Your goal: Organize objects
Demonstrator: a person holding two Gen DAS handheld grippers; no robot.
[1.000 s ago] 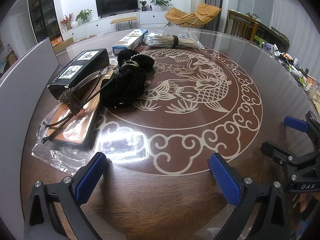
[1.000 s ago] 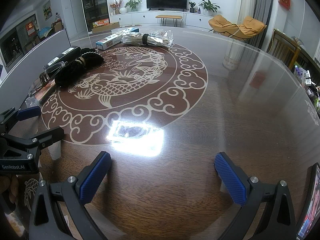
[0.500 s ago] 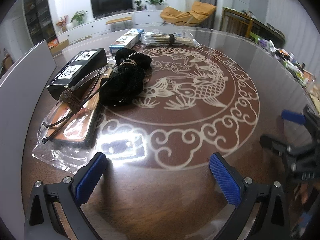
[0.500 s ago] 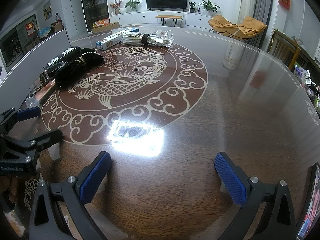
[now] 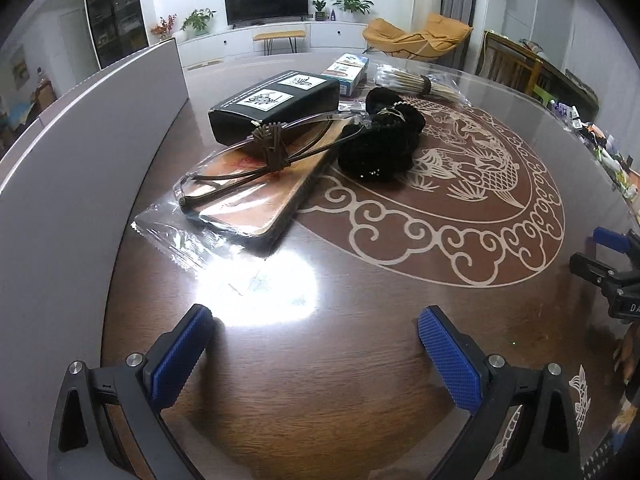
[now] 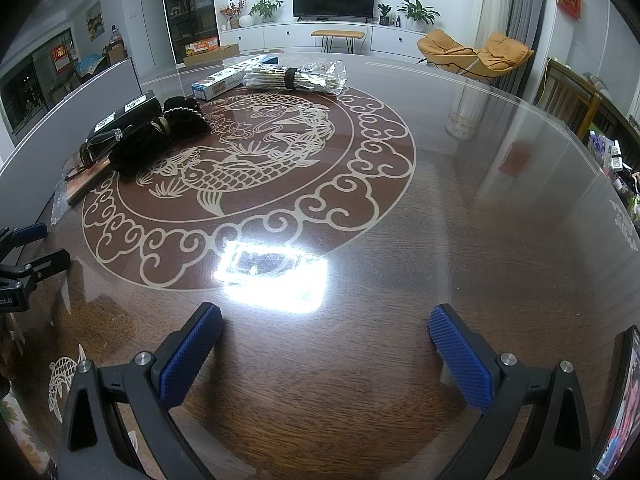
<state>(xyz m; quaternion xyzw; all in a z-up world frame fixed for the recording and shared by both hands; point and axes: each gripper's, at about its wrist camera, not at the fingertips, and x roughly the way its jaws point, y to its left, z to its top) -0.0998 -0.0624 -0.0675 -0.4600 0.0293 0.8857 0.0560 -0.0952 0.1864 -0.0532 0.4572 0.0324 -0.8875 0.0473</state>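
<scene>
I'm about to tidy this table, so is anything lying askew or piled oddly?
Yes: the glasses lie tilted on the bagged brown case, temple tips against the black scrunchies.

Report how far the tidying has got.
Nothing looks sorted yet. Both hand-held grippers, left and right, are open and empty. The black box, glasses, black scrunchie and stick bundle remain clustered on the table.

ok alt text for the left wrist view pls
The open left gripper hovers over a glass-topped table. Ahead lie glasses on a wrapped brown case, a black box and a black scrunchie.
</scene>
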